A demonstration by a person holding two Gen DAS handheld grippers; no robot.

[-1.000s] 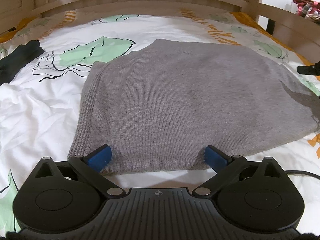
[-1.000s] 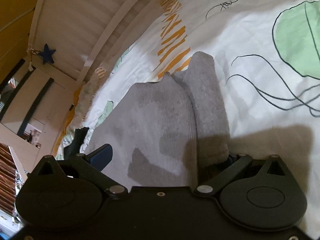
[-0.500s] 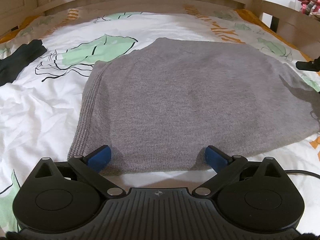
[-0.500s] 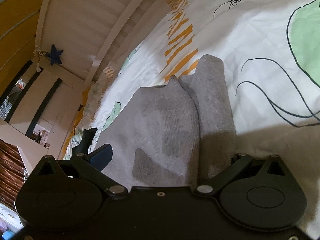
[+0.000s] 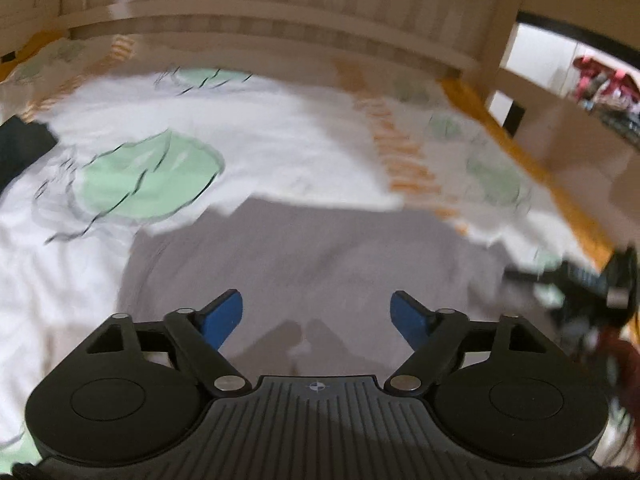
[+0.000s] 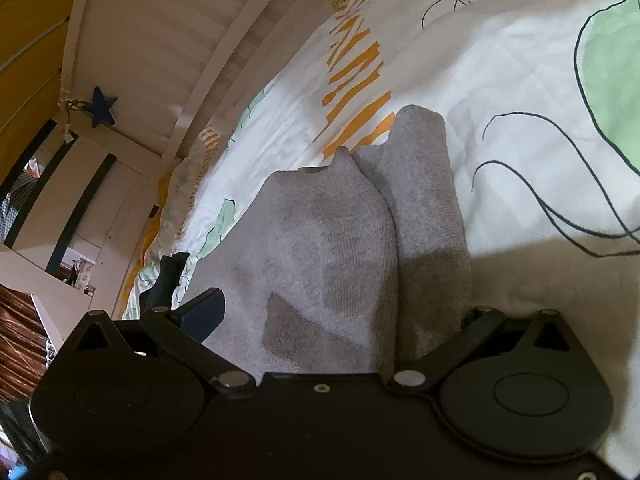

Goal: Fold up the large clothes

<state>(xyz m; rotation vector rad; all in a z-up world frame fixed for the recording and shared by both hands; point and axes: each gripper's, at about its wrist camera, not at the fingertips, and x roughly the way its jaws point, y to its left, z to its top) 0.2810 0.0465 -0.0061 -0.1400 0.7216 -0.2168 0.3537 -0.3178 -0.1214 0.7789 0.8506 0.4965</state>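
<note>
Lifted clear of the grey sweater point(image 5: 304, 264), the left gripper point(image 5: 316, 316) now looks down on it from higher up, where a second ago its blue fingertips sat at the near hem; its jaws have just been closing partway, and the blurred frame shows nothing between them, only cloth lying below. Nearest the sweater's other edge, the right gripper point(image 6: 340, 312) has kept its place, jaws spread wide over the knit, one pad point(image 6: 204, 308) showing, the other hidden behind a rolled grey fold point(image 6: 428, 216) (whether that pad touches it I cannot tell). Beyond the sweater, the printed bedspread point(image 5: 280, 132) runs to the slatted headboard point(image 5: 280, 4).

I judge one fold is laid and the hands are between grasps. Next, both jaws need a fresh hold on one sweater edge, carried across evenly without dragging the layer beneath.
</note>
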